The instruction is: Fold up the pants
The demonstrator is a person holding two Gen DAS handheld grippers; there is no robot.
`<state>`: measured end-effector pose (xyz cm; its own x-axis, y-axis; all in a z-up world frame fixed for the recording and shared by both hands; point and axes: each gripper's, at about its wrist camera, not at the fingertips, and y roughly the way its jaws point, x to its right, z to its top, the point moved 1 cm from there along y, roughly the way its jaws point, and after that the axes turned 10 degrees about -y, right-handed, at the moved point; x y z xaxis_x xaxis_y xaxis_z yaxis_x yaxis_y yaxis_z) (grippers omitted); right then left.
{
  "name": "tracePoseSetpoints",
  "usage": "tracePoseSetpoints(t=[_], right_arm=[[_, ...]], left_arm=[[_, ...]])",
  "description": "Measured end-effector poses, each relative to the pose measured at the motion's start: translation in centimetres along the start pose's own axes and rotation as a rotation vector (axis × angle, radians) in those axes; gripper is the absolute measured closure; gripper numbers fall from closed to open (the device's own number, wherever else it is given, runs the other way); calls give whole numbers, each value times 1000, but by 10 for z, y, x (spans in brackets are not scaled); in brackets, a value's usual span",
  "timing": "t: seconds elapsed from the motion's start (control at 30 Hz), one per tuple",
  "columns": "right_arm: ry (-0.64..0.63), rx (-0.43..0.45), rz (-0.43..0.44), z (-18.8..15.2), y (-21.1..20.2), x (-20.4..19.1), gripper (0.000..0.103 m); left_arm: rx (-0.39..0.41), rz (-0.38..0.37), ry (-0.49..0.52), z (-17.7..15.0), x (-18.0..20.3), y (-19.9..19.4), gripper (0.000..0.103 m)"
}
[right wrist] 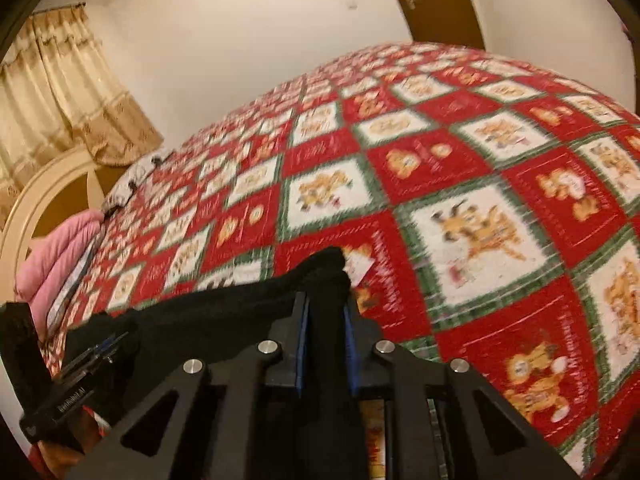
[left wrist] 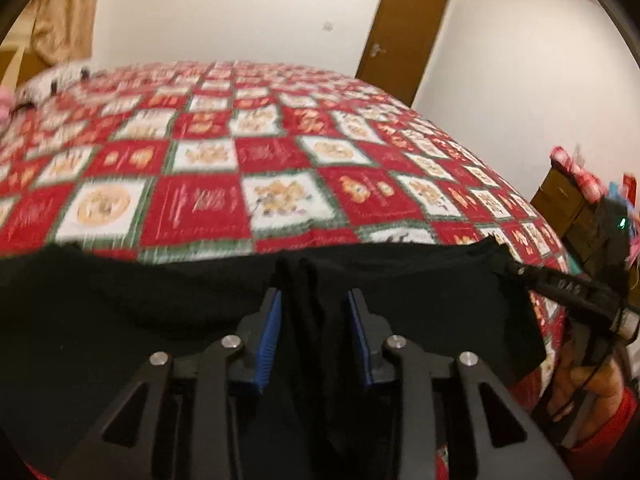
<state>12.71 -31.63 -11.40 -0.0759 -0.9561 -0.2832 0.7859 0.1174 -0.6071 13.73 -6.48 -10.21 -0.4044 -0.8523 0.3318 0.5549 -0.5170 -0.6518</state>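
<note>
Left wrist view: the left gripper (left wrist: 314, 304) pinches a bunched fold of the black pants (left wrist: 160, 300), stretched above the red patchwork quilt (left wrist: 280, 152); the right gripper (right wrist: 325, 316) clamps their other end.

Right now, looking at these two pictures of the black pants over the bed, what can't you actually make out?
- Lower part of the black pants: left wrist view, cut off by the bottom edge and the left gripper.
- Quilt lettering: both views, motion-blurred.
- Pants edge inside the right gripper: right wrist view, covered by its fingers.
- Door: right wrist view, cropped by the top edge.
</note>
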Motion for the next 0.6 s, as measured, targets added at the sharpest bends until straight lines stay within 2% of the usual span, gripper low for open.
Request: tracePoseSetpoints(t=[0.07, 0.1, 0.17, 0.2, 0.27, 0.33, 0.37, 0.4, 0.47, 0.53, 0.6], right_arm=[[-12, -4, -51, -2, 2, 3, 87], [-21, -17, -87, -5, 5, 5, 87], [-44, -1, -101, -10, 10, 8, 87], [-76, 10, -123, -11, 10, 5, 87], [-128, 13, -158, -10, 10, -2, 85], [-125, 8, -174, -9, 7, -1, 76], [-90, 14, -184, -7, 1, 1, 72], [-59, 40, -198, -7, -9, 2, 72], [-58, 132, -239, -6, -34, -3, 71], [-133, 186, -226, -4, -51, -22, 71], [-181, 183, -150, -7, -57, -44, 68]], left_arm=[[25, 21, 48, -2, 11, 3, 74], [31, 37, 61, -4, 13, 7, 72], [14, 78, 71, -9, 12, 18, 65], [38, 75, 63, -11, 11, 17, 63], [38, 83, 80, -12, 12, 15, 61], [19, 88, 105, -11, 13, 11, 52], [1, 75, 110, -9, 11, 6, 44], [-5, 64, 113, -9, 9, 0, 35], [21, 58, 126, -9, 2, -15, 28], [61, 107, 116, -7, -15, -34, 21], [84, 142, 59, -4, -44, -53, 18]])
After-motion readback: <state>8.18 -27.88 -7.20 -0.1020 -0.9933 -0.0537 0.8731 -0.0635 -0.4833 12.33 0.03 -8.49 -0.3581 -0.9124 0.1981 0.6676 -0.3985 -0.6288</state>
